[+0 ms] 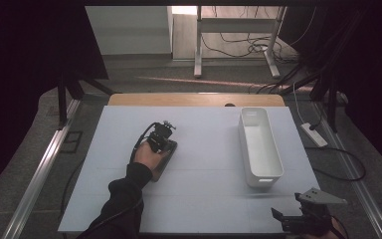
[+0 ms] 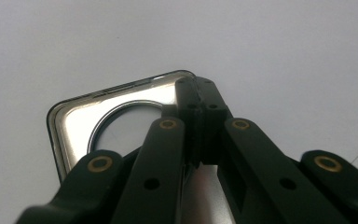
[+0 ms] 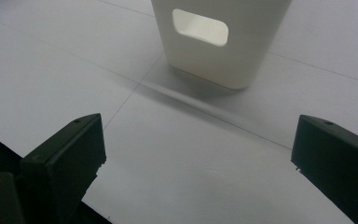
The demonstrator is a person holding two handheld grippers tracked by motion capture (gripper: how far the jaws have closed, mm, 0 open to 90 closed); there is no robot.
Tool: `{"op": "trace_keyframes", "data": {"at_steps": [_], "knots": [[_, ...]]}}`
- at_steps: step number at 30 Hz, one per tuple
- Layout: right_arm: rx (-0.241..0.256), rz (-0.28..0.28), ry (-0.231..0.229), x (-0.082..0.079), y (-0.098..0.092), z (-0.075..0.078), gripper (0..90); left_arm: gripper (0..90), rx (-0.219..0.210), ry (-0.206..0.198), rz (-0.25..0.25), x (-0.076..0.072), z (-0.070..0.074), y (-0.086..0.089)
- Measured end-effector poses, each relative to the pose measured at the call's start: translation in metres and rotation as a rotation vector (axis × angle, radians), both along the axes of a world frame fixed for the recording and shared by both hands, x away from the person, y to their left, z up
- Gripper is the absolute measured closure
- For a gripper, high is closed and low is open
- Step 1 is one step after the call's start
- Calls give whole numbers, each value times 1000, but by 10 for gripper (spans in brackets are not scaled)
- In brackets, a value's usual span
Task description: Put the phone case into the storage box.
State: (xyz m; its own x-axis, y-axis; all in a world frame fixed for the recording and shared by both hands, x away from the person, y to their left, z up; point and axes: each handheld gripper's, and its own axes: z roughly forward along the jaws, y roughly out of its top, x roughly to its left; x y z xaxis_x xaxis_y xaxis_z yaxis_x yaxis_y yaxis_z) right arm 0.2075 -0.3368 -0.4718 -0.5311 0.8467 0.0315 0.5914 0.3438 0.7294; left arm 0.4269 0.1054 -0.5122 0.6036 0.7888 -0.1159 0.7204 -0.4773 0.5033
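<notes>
White surface (image 1: 199,174) carries a flat dark tablet-like slab (image 1: 163,158) left of centre in the high view, with a shiny rim and a round ring visible in the left gripper view (image 2: 116,121). Left gripper (image 1: 160,135) rests on the slab, fingers pressed together. Right gripper (image 1: 291,219) sits at the lower right, fingers spread wide, pointing toward the white bin (image 1: 259,147) (image 3: 219,42).
</notes>
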Motion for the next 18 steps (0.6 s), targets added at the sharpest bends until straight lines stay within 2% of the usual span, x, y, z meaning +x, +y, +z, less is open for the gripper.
{"op": "trace_keyframes", "data": {"at_steps": [5, 8, 12, 15, 16, 17, 18], "knots": [[1, 0, 2, 0, 0, 0, 24, 887, 1, 0, -4, -2, -1, 1], [1, -1, 0, 0, 0, 0, 25, 886, -19, -12, 9, -2, 6, 7], [1, -2, 2, 0, 0, 0, 25, 882, -17, -31, 3, -6, 19, 14], [-2, -2, 3, 0, 0, 0, 25, 839, -15, -37, -1, -11, 27, 18], [-2, 0, 2, 0, 1, 0, 25, 811, -10, -38, 4, -13, 30, 21], [-2, 0, 2, 0, 1, 0, 25, 737, -10, -38, 4, -13, 30, 21], [-4, 0, 1, 0, 1, 0, 25, 737, -8, -36, 12, -14, 31, 24]]}}
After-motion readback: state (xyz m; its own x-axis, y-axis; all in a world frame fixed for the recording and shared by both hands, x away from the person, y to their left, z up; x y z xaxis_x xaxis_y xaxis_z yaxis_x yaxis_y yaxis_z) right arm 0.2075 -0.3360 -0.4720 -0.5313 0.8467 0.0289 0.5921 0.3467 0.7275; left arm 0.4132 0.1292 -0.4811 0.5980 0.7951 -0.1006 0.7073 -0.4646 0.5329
